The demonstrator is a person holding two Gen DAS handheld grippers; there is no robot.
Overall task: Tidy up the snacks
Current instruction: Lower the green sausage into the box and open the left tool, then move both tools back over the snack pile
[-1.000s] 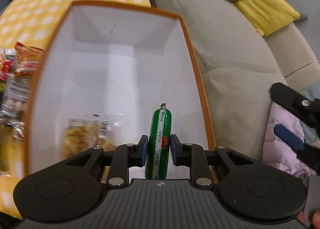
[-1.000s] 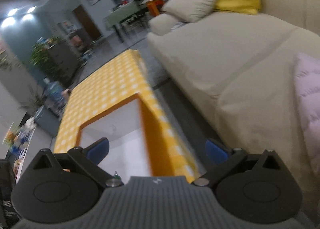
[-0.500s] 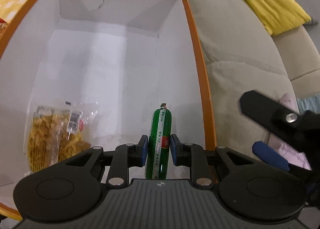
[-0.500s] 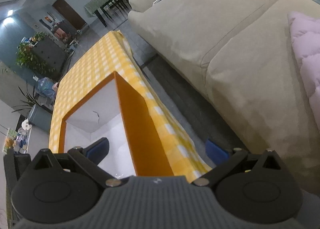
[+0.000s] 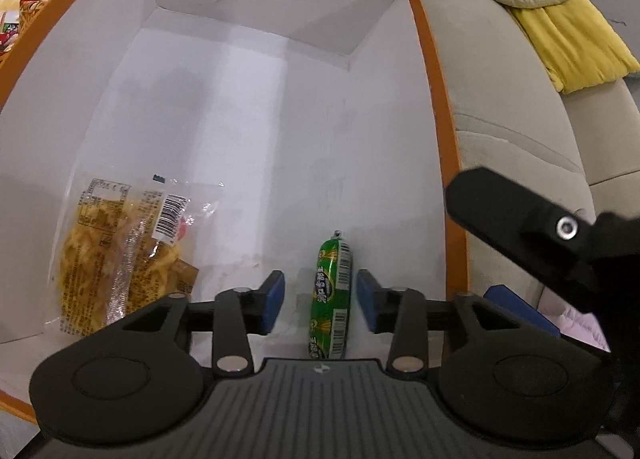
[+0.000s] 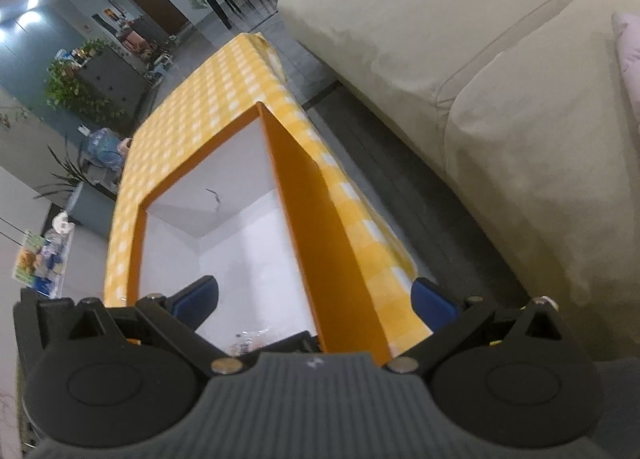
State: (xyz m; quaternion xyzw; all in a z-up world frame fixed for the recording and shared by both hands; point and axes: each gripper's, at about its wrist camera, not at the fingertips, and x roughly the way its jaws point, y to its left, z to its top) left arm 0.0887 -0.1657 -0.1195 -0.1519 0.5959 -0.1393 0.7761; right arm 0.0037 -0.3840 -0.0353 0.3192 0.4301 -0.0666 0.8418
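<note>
The left gripper (image 5: pixel 320 301) has just been opening: a second ago its blue pads pinched the green sausage (image 5: pixel 331 299), and now they stand apart on either side with clear gaps, nothing gripped. The sausage lies between them on the white floor of the orange box (image 5: pixel 438 131), near the right wall. The box fills more of the left view than before. To the left on the box floor lies a clear packet of yellow snack (image 5: pixel 120 255), fully in sight now. The right gripper (image 6: pixel 314 299) is wide open and empty, straddling the box's right wall above the yellow checked table (image 6: pixel 208 95). A beige sofa (image 6: pixel 480 71) stands to the right.
</note>
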